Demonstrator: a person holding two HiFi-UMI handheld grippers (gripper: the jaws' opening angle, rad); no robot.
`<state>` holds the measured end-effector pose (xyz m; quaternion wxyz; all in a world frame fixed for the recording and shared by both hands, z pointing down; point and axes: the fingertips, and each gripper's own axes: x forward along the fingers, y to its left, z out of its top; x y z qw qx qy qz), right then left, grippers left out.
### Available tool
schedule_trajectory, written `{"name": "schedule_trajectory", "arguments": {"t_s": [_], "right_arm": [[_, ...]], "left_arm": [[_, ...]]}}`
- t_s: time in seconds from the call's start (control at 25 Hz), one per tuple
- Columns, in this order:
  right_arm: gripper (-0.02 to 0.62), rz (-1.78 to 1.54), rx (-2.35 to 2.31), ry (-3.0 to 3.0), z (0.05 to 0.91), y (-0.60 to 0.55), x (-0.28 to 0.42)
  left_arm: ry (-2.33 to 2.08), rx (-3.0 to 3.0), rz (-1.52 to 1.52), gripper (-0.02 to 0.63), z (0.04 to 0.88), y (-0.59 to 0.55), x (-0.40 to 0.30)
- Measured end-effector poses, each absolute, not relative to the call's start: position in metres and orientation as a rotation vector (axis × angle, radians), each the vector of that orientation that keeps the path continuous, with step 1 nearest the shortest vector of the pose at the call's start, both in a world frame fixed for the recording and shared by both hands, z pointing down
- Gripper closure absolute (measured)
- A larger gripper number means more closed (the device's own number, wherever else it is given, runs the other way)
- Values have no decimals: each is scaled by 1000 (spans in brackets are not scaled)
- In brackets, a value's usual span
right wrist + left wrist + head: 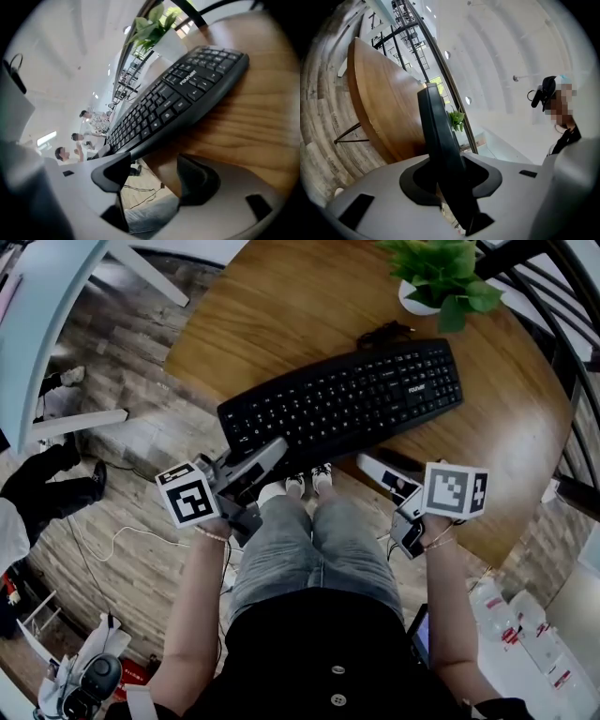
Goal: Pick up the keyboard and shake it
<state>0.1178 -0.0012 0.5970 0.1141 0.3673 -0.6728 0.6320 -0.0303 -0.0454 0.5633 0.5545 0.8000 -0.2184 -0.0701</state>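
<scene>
- Left gripper [270, 454], centre left, grips the left end of the black keyboard [349, 397] at the wooden bench's [281, 315] edge.
- Right gripper [373, 465], lower right, has its jaws apart and empty.

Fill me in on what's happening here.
A person is working two handheld grippers at a wooden table. The left gripper is clamped on the near left corner of the black keyboard. The right gripper is open and empty, just short of the keyboard's front edge. The keyboard looks barely lifted, if at all.
</scene>
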Motion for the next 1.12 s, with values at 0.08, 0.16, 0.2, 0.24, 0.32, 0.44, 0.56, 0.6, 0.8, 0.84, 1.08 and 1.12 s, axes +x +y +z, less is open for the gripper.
{"name": "schedule_trajectory", "arguments": {"t_s": [0.08,0.16,0.2,0.24,0.32,0.44,0.56,0.6,0.8,0.84,1.08,1.12], "right_arm": [[314,1721,1122,-2025,592,-3,116],[314,1600,1159,-2080,586,-3,115],[314,1541,1174,-2105,584,-3,114],[316,1489,1185,-2130,582,-4,114],[317,1397,1195,-2178,577,-7,112],[322,1285,1203,-2235,572,-13,106],[405,1209,1236,-2252,572,-19,104],[453,1178,1246,-2251,572,-20,104],[470,1070,1219,-2317,565,-24,96],[497,1049,1227,-2327,564,-26,95],[550,943,1203,-2367,559,-27,88],[551,946,1194,-2373,559,-27,87]], "left_arm": [[-541,1880,-159,476,570,-44,-30],[-563,1865,-125,476,583,-39,-27],[-572,1853,-105,476,589,-36,-25],[-580,1839,-93,474,595,-34,-24],[-592,1819,-84,474,601,-33,-23],[-597,1809,-77,471,605,-33,-23],[-599,1804,-91,471,609,-33,-23],[-600,1801,-95,471,611,-33,-23],[-600,1777,-116,469,618,-33,-22],[-602,1773,-120,469,620,-33,-22],[-617,1761,-156,459,629,-32,-20],[-619,1770,-159,457,629,-33,-20]]}}
